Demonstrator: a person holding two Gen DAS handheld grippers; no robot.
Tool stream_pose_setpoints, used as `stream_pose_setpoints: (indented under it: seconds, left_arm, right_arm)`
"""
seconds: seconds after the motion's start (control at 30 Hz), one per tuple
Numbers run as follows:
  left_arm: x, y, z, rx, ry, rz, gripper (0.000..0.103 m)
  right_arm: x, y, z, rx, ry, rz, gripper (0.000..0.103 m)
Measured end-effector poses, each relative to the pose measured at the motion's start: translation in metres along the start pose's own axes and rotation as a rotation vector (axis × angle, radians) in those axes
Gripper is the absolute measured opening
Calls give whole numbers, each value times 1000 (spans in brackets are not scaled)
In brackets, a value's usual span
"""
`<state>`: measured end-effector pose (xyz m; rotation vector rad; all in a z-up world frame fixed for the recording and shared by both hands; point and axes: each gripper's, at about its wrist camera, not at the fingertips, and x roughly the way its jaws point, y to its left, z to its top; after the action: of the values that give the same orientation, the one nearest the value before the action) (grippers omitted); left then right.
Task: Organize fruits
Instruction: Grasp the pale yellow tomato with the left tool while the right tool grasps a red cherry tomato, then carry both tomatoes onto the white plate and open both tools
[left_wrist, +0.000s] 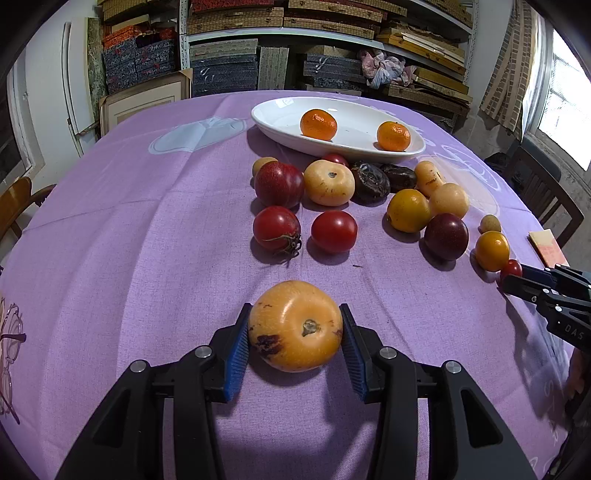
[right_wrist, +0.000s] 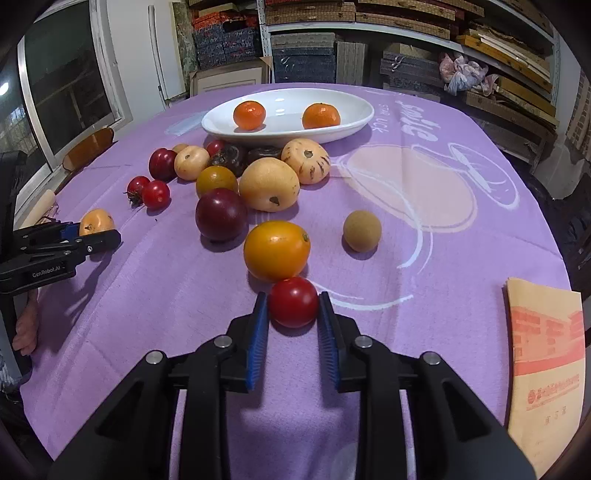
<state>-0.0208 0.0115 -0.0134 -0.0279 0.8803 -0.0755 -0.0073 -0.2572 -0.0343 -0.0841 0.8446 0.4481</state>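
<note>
Two mandarins (left_wrist: 318, 124) (left_wrist: 393, 136) inside the glossy white oval dish (left_wrist: 280, 129) at the far side of the lilac woven tablecloth (left_wrist: 147, 240). Below the dish, a loose cluster: two stemmed red tomatoes (left_wrist: 277, 228) (left_wrist: 334, 231), two wrinkled dark fruits (left_wrist: 370, 182) (left_wrist: 399, 178), plus smooth pale-yellow, orange and deep-purple rounds, several touching.

Left gripper (left_wrist: 294, 330) clamped on a squat yellow-orange fruit (left_wrist: 294, 326) with a brown bruise and dimpled stem end, ribbed blue pads (left_wrist: 238, 350) pressed to both flanks, resting on the cloth, well apart from the cluster.

Right gripper (right_wrist: 293, 315) closed snugly on a small shiny red tomato (right_wrist: 293, 302), just beside a glossy orange fruit (right_wrist: 277, 250).

Only in the right wrist view: a striped cream fruit (right_wrist: 306, 160) by the dish, a matte tan ball (right_wrist: 362, 231) alone, a printed paper envelope (right_wrist: 545, 354), fingers (right_wrist: 26, 328) beneath the left gripper. Only in the left wrist view: spectacles (left_wrist: 11, 332) at the cloth's left edge.
</note>
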Motion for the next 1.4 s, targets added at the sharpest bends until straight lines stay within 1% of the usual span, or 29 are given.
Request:
stream_pose_setpoints:
  seconds: [0.13, 0.23, 0.3, 0.33, 0.4, 0.47, 0.5, 0.57, 0.63, 0.67, 0.7, 0.73, 0.83, 0.9, 0.97, 1.0, 1.07, 1.1, 1.13, 1.17, 1.23, 1.27, 1.4]
  left_arm:
    - [0, 1, 1, -11, 3, -10, 46]
    - [1, 6, 7, -44, 22, -49, 46]
    - [2, 10, 18, -60, 35, -76, 44]
    - [1, 11, 25, -61, 29, -77, 38]
    - [-4, 11, 42, -46, -8, -60, 33]
    - [-7, 8, 62, -22, -49, -50, 33]
    - [-4, 6, 72, -8, -45, -66, 33]
    - [6, 8, 81, -18, -10, -89, 33]
    - [16, 8, 73, -1, 38, -93, 34]
    - [17, 8, 65, 10, 43, -69, 35]
    - [15, 8, 59, 23, 25, -24, 35]
    - [15, 9, 52, 29, 32, -14, 37]
    - [9, 18, 41, -6, 35, -39, 41]
    - [8, 20, 36, -16, 54, -39, 53]
    - [8, 18, 29, -1, 58, -27, 59]
    - [8, 15, 26, 12, 65, -20, 59]
    - [9, 13, 19, 25, 80, -31, 59]
    - [8, 14, 17, 20, 82, -37, 57]
    - [7, 16, 16, 9, 77, -35, 53]
    - [7, 18, 16, -1, 73, -35, 44]
    - [8, 24, 17, -39, 82, -69, 44]
    - [7, 27, 18, -54, 78, -74, 44]
    - [1, 27, 25, -59, 36, -79, 44]
  right_arm:
    - [-8, -6, -1, 30, -37, 16, 26]
    - [-12, -10, 8, 46, -50, 36, 26]
    - [-17, -9, 21, 34, -73, 34, 26]
    - [-20, -8, 29, 26, -88, 33, 26]
    - [-24, -6, 48, 12, -117, 33, 26]
    - [-22, -5, 68, 8, -134, 42, 26]
    - [-18, -6, 78, 8, -135, 50, 26]
    - [-11, -6, 91, 17, -135, 54, 26]
    - [-7, -7, 96, 26, -137, 77, 26]
    - [-5, -8, 95, 28, -137, 83, 26]
    - [-2, -8, 93, 32, -133, 86, 26]
    - [1, -10, 92, 41, -127, 92, 26]
    - [12, -18, 87, 70, -106, 109, 26]
    - [15, -22, 85, 81, -100, 116, 26]
    - [13, -24, 84, 88, -109, 119, 26]
    - [12, -25, 84, 91, -115, 123, 26]
    - [8, -27, 84, 99, -128, 125, 26]
    - [7, -28, 83, 102, -133, 124, 26]
    - [6, -29, 83, 105, -136, 124, 26]
    - [5, -30, 82, 107, -137, 123, 26]
    - [6, -30, 82, 106, -134, 122, 26]
    - [6, -29, 82, 103, -133, 120, 26]
    - [6, -27, 81, 96, -136, 118, 26]
